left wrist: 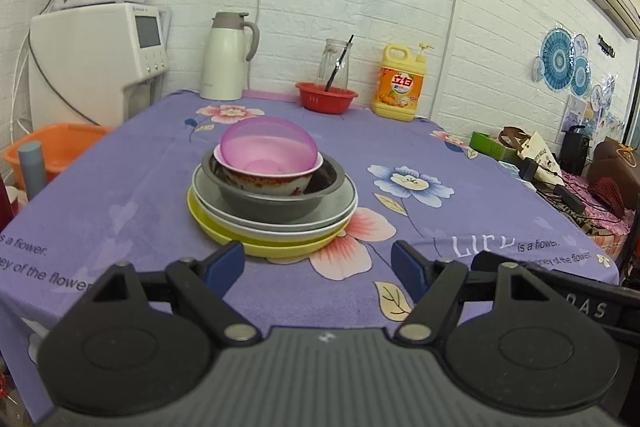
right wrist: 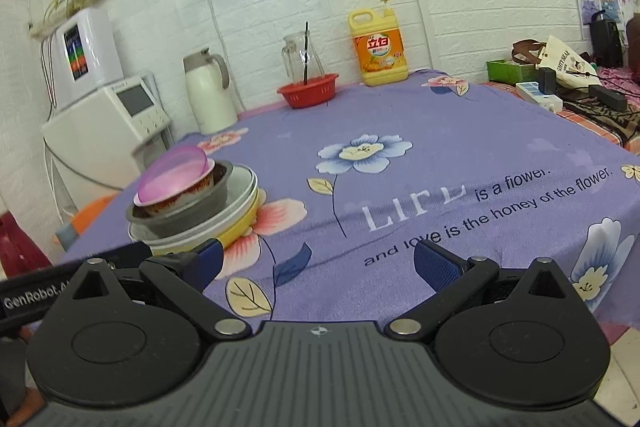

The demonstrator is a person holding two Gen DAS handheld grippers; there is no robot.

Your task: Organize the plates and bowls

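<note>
One stack of dishes stands on the purple flowered tablecloth [left wrist: 440,155]. A yellow plate [left wrist: 280,247] lies at the bottom, a grey-white plate [left wrist: 340,205] on it, then a dark grey bowl [left wrist: 276,207], a white bowl with red pattern [left wrist: 264,181] and a tilted translucent pink bowl [left wrist: 268,143] on top. My left gripper [left wrist: 318,263] is open just in front of the stack, nothing between its blue pads. In the right wrist view the stack [right wrist: 192,199] sits at the left. My right gripper [right wrist: 320,261] is open over bare cloth, right of the stack.
Along the back wall stand a white thermos jug [left wrist: 226,57], a red basket [left wrist: 326,97] with a glass pitcher [left wrist: 334,65] behind it, and a yellow detergent bottle [left wrist: 400,83]. White appliances [left wrist: 96,59] stand at the left. Clutter lies on a side surface [left wrist: 560,167] at the right.
</note>
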